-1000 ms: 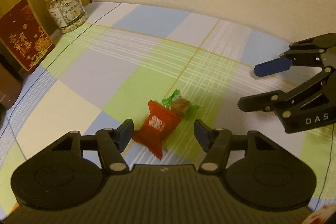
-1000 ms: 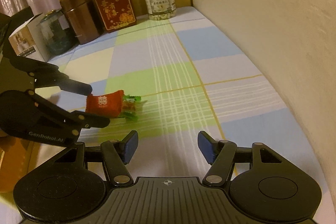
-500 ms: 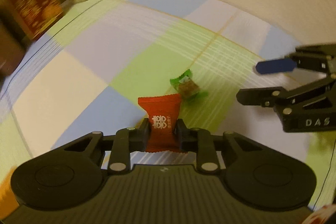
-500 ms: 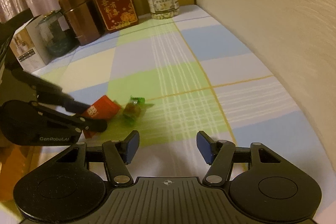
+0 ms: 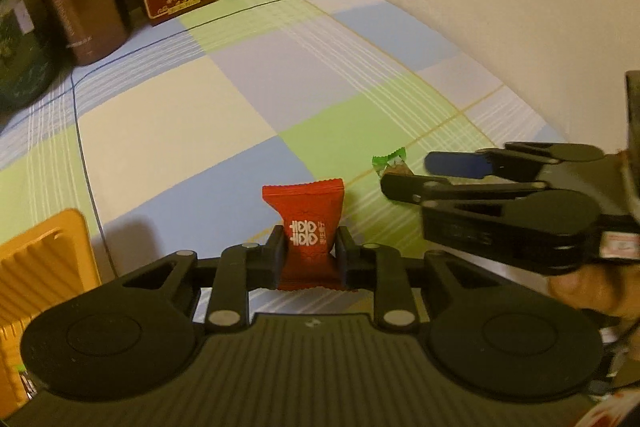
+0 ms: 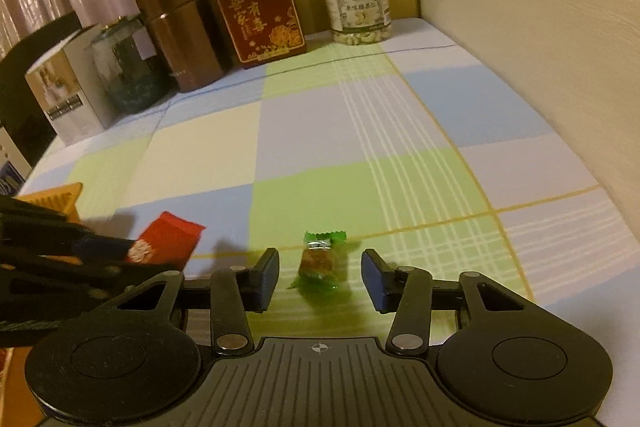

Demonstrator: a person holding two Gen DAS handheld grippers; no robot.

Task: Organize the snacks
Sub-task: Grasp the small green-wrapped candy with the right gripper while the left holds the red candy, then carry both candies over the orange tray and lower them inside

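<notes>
My left gripper (image 5: 308, 251) is shut on a red snack packet (image 5: 306, 223) with white characters and holds it above the checked cloth. The packet also shows at the left of the right wrist view (image 6: 168, 241). A green-wrapped candy (image 6: 320, 263) lies on the cloth between the open fingers of my right gripper (image 6: 320, 277); neither finger touches it. In the left wrist view the candy (image 5: 390, 165) peeks out behind the right gripper's fingers (image 5: 460, 165).
An orange ribbed tray (image 5: 40, 267) sits at the near left. At the back stand a cashew jar (image 6: 358, 1), a red gift box (image 6: 258, 11), a brown canister (image 6: 180, 31), a dark glass jar (image 6: 124, 67) and a white box (image 6: 60, 95). A cream wall (image 6: 540, 27) bounds the right.
My left gripper closed on the red packet, lifted it and swung left toward the orange tray. My right gripper moved in until its open fingers straddle the green candy.
</notes>
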